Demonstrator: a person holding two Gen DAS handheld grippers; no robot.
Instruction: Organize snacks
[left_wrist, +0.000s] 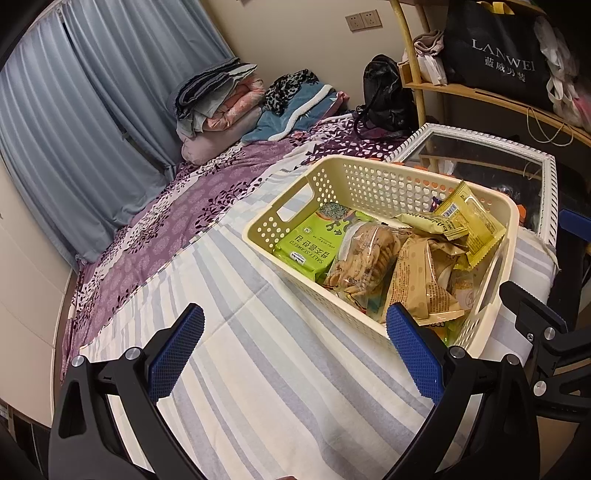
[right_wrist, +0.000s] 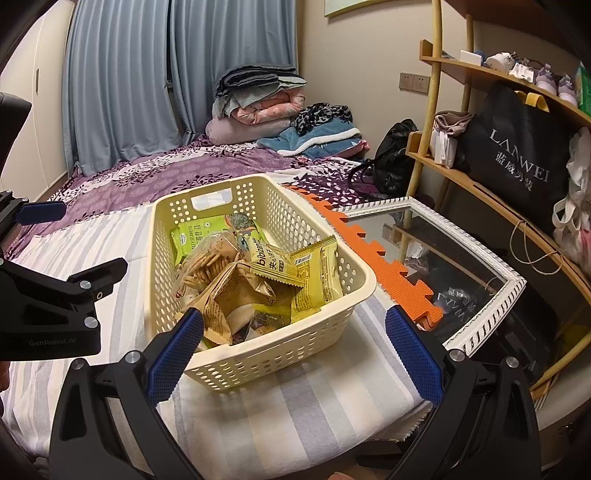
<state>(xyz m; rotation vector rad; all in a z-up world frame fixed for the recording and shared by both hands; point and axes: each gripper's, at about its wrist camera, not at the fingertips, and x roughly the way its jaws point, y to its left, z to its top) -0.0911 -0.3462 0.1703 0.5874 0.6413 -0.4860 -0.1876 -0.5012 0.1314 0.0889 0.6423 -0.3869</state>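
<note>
Several things crowd the basket (right_wrist: 258, 354): a framed mirror (right_wrist: 484, 295) lies flat just beside it, an orange foam mat (right_wrist: 391, 273) edges between them, and behind stands a shelf (right_wrist: 461, 181) with a black bag (right_wrist: 517, 151) printed "LANWEI". Folded blankets (left_wrist: 218, 99) are stacked farther up the bed (left_wrist: 258, 369), near blue curtains (left_wrist: 92, 110). A black handbag (left_wrist: 388, 92) sits by the shelf post.

Left gripper (left_wrist: 295, 350) hangs over the striped sheet, jaws wide apart and holding nothing; its right pad overlaps the basket's near wall in view, though contact is unclear. Right gripper (right_wrist: 295, 350) is likewise spread wide and empty, straddling the basket's near corner.

Snacks fill the basket: a green seaweed pack (left_wrist: 306, 247) reading "SALTY SEAWEED", a clear cracker bag (left_wrist: 362, 258), brown wrappers (left_wrist: 421, 284), and yellow packets (right_wrist: 317, 277), one marked "bibizan". The left gripper's body in the right view reads "GenRobot.AI".
</note>
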